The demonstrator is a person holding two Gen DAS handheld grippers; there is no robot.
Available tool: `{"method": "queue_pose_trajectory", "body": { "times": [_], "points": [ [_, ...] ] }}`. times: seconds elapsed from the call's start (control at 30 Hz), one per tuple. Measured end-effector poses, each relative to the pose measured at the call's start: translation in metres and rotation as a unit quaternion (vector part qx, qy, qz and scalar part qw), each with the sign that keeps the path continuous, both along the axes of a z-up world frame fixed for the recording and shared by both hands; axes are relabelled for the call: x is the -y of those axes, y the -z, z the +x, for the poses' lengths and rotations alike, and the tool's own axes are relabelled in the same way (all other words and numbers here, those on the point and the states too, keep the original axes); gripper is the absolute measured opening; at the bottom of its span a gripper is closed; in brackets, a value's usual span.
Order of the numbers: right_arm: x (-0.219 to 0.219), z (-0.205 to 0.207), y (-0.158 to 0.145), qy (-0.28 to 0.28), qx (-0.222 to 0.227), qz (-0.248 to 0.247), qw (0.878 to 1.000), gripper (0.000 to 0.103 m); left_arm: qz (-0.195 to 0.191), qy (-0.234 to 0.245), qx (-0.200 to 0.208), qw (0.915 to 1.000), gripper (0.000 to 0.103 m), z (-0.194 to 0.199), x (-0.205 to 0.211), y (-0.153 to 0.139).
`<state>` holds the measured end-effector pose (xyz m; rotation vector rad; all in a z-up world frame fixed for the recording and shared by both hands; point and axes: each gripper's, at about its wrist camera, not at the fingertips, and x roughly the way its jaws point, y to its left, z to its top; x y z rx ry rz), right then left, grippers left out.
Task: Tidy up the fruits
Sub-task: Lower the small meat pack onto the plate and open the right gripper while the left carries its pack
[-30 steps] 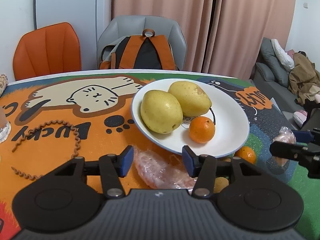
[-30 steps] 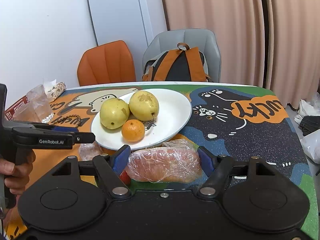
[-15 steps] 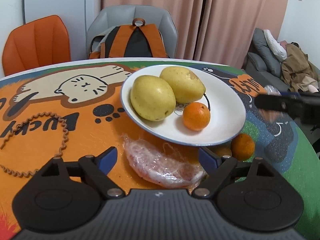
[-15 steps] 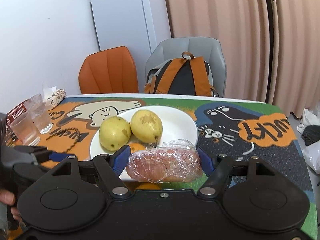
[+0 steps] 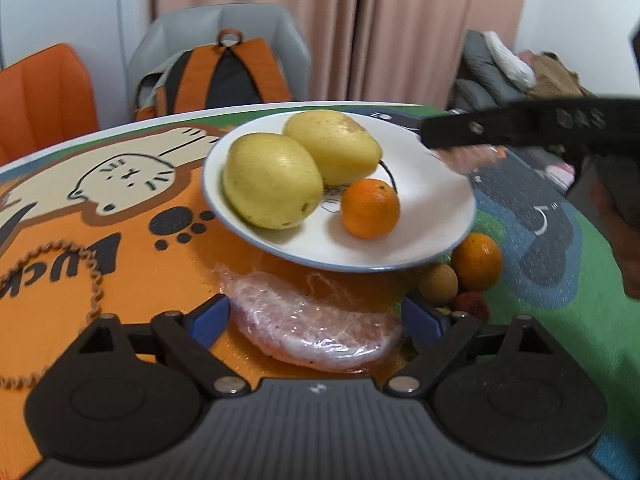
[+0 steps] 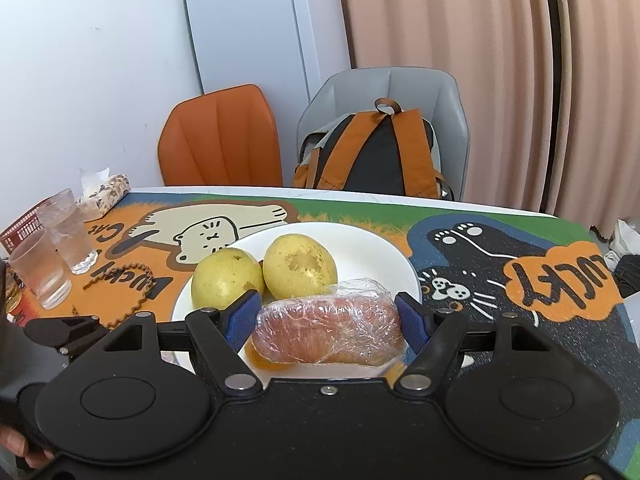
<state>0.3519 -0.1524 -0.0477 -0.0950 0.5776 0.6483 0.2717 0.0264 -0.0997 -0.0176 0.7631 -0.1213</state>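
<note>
Right tool (image 6: 328, 320), wrapped fruit (image 6: 330, 332) now over plate (image 6: 400, 264)

walls: plain white wall (image 6: 92, 80)
curtains: pink pleated curtains (image 6: 460, 20)
seats: orange padded chair (image 6: 220, 140), grey shell chair (image 6: 420, 84)
corner: white fridge (image 6: 260, 28)

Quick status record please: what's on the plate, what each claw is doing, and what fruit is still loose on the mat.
plate: two yellow pears, one orange
right claw: shut on wrapped fruit piece, over the plate's near side
left claw: jaws opening, second wrapped piece on the mat between them, pads clear of it
loose on mat: orange, small tan fruit, small red fruit
</note>
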Motion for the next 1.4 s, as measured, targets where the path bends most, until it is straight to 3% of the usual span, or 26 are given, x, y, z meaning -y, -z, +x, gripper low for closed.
{"method": "queue_pose_trajectory", "body": {
  "times": [0.27,0.33,0.4,0.6,0.8,1.13,1.4],
  "points": [
    [-0.015,0.013,0.004,0.002,-0.004,-0.005,1.000,0.070,0.016,0.044,-0.002,0.9989,0.097,0.004,-0.003,0.006],
    [-0.018,0.015,0.004,0.003,0.003,-0.001,1.000,0.073,0.019,0.052,0.000,0.9985,0.097,0.005,-0.003,0.006],
    [-0.020,0.017,0.003,0.015,0.005,-0.004,1.000,0.083,0.022,0.060,0.000,0.9980,0.098,0.006,-0.003,0.008],
    [-0.008,0.004,-0.001,0.030,-0.009,-0.005,1.000,0.086,0.021,0.065,0.009,0.9976,0.103,0.008,-0.006,0.014],
    [0.005,-0.012,0.002,0.025,-0.035,-0.004,0.999,0.088,0.023,0.056,0.021,0.9980,0.099,0.011,-0.002,0.015],
    [0.014,-0.031,0.002,0.027,-0.040,-0.002,0.999,0.089,0.019,0.022,0.019,0.9994,0.091,-0.002,-0.005,0.008],
    [0.017,-0.040,-0.001,0.028,-0.039,0.005,0.999,0.089,0.020,0.000,0.045,0.9988,0.091,-0.021,-0.012,-0.018]
  ]
}}
